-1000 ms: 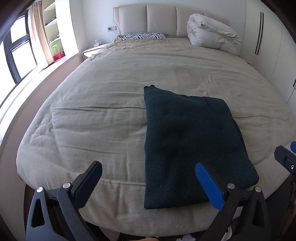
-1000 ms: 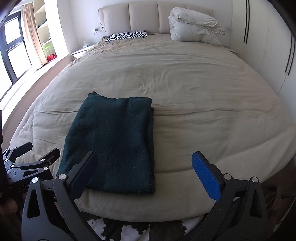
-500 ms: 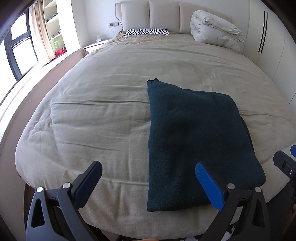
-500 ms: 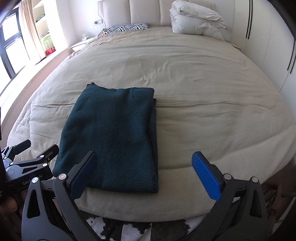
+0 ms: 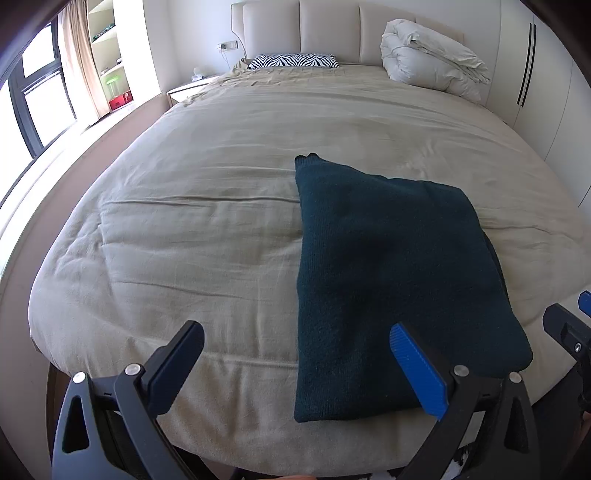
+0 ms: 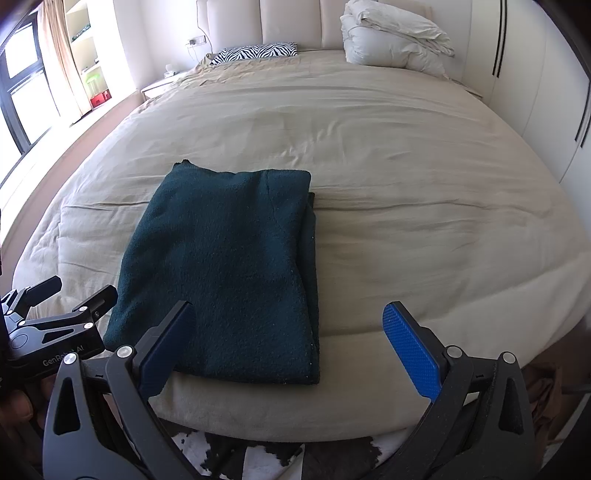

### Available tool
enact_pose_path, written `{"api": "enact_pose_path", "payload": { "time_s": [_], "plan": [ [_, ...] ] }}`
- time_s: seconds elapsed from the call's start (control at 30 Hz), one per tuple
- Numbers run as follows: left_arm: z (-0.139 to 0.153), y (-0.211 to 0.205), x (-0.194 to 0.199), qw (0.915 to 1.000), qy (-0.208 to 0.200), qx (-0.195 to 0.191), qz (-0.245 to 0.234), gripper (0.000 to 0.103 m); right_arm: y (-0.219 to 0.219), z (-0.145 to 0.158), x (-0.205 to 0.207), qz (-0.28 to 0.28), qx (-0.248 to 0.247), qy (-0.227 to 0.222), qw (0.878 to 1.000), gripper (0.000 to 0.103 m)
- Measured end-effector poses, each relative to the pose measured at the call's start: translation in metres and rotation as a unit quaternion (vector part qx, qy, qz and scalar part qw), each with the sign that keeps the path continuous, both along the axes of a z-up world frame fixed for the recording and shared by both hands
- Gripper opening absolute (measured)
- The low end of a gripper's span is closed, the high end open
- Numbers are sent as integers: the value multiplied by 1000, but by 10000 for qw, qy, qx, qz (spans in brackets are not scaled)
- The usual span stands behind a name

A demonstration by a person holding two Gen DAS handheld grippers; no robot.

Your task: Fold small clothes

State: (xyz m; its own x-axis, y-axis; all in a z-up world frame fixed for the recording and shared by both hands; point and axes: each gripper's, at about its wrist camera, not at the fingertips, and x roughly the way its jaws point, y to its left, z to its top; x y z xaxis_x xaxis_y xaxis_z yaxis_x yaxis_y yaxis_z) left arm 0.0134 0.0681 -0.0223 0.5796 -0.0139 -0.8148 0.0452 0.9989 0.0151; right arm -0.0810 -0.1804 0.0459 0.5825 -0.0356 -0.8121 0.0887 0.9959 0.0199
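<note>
A dark green knitted garment (image 6: pixel 229 266) is seen folded into a flat rectangle on the beige duvet (image 6: pixel 406 192), close to the foot edge of the bed, with layered edges showing along its right side. The left gripper (image 5: pixel 295 365) is held low in front of the foot of the bed, pointed along the bed toward the headboard (image 5: pixel 328 26); its jaws are spread wide, nothing is held between them, and its blue-padded finger (image 5: pixel 417 373) overlaps the garment's near portion in the view, though contact cannot be confirmed. The right gripper (image 6: pixel 288 339) is held likewise at the foot edge, just to the right, its jaws also wide apart and empty, with the dark finger (image 6: pixel 166 343) seen over the garment's near left corner. In the right wrist view the left gripper appears at the lower left, beside the garment. Farther off, a zebra-patterned pillow (image 5: pixel 293 61) and a bundled white comforter (image 5: pixel 432 66) are found at the headboard, a nightstand (image 5: pixel 184 88) beside the bed, and a black-and-white rug (image 6: pixel 240 458) below the foot edge.
</note>
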Motion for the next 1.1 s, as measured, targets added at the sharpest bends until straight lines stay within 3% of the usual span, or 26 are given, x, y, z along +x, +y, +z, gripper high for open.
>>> {"api": "enact_pose_path", "payload": {
  "time_s": [1.1],
  "plan": [
    [-2,-1,-1,10000,-1,5,-25,103,1,-4,0,-5,-7,49,10000,103]
  ]
}}
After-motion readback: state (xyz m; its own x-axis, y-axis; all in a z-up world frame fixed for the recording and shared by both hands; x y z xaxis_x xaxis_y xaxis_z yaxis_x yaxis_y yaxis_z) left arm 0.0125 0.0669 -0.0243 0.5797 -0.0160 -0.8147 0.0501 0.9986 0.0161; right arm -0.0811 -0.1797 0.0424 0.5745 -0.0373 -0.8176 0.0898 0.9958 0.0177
